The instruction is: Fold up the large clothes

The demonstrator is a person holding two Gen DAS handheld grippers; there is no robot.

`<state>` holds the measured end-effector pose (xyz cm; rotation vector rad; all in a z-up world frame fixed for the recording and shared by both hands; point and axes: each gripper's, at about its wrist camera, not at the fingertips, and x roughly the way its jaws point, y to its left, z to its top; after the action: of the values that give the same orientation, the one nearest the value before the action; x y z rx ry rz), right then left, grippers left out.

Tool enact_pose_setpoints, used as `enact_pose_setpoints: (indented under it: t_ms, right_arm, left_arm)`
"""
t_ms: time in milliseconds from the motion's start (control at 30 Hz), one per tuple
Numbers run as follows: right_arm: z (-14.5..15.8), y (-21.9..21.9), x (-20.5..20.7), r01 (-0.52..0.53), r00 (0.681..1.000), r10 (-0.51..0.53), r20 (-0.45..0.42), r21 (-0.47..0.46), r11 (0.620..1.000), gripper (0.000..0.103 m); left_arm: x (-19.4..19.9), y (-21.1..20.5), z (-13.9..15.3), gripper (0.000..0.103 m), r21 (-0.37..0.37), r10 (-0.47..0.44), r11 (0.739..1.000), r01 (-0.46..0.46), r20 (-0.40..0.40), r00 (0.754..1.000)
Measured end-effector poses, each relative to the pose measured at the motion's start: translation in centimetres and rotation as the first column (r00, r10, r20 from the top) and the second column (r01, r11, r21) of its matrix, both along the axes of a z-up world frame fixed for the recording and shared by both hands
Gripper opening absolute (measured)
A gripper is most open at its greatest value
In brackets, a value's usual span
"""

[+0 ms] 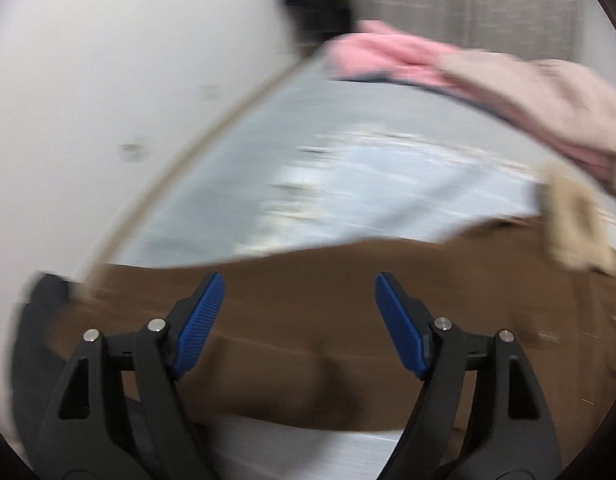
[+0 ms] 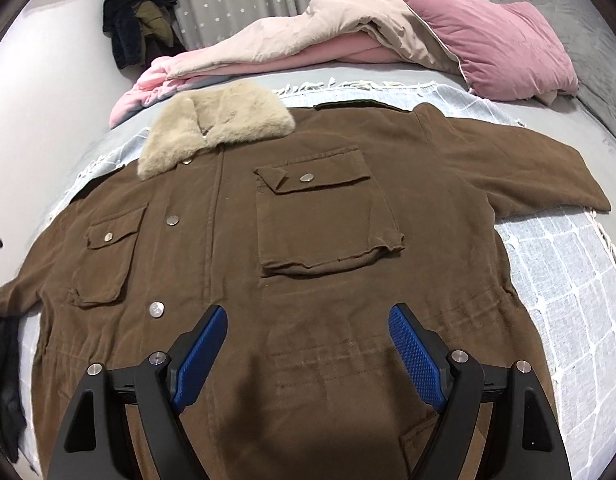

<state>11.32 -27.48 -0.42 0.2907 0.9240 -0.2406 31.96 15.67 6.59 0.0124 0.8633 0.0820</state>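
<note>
A large brown jacket lies face up and spread flat on the bed, with a beige fur collar, two flap pockets and metal snap buttons. Its right sleeve stretches out to the side. My right gripper hovers open above the jacket's lower front, with nothing between its blue pads. In the blurred left wrist view, my left gripper stands open over brown jacket fabric, holding nothing. The fur collar shows at the right edge there.
A light blue checked blanket lies under the jacket. Behind it are a pink and beige duvet and a pink pillow. Dark clothes hang at the back left. A white wall runs along the bed's left side.
</note>
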Motion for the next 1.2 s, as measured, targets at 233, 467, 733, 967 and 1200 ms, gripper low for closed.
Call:
enact_pose_setpoints:
  t_ms: [233, 467, 733, 967, 1200]
  right_arm:
    - [-2.9, -2.7, 0.2, 0.034, 0.999, -0.034, 0.017, 0.006, 0.999, 0.084]
    - [-5.4, -5.9, -1.5, 0.001, 0.995, -0.005, 0.097, 0.051, 0.999, 0.084]
    - [-4.5, -5.1, -2.2, 0.028, 0.997, -0.029, 0.066, 0.019, 0.999, 0.084]
    - [-1.6, -3.2, -2.8, 0.0, 0.996, 0.0, 0.085, 0.006, 1.0, 0.084]
    - [-0.6, -3.2, -3.1, -0.005, 0.993, 0.003, 0.118, 0.014, 1.0, 0.084]
  left_arm:
    - [-0.2, -6.7, -6.7, 0.081, -0.202, -0.214, 0.954, 0.22, 0.051, 0.975]
    - [-3.1, -3.8, -11.8, 0.081, -0.18, -0.097, 0.98, 0.088, -0.044, 0.994]
    - [-7.0, 0.2, -9.8, 0.09, -0.172, 0.097, 0.978, -0.117, -0.119, 0.988]
    - [-6.9, 3.6, -5.6, 0.09, -0.097, 0.381, 0.919, -0.382, -0.033, 0.924]
    - [-5.0, 8.0, -4.7, 0.09, 0.015, 0.602, 0.799, -0.602, 0.013, 0.799]
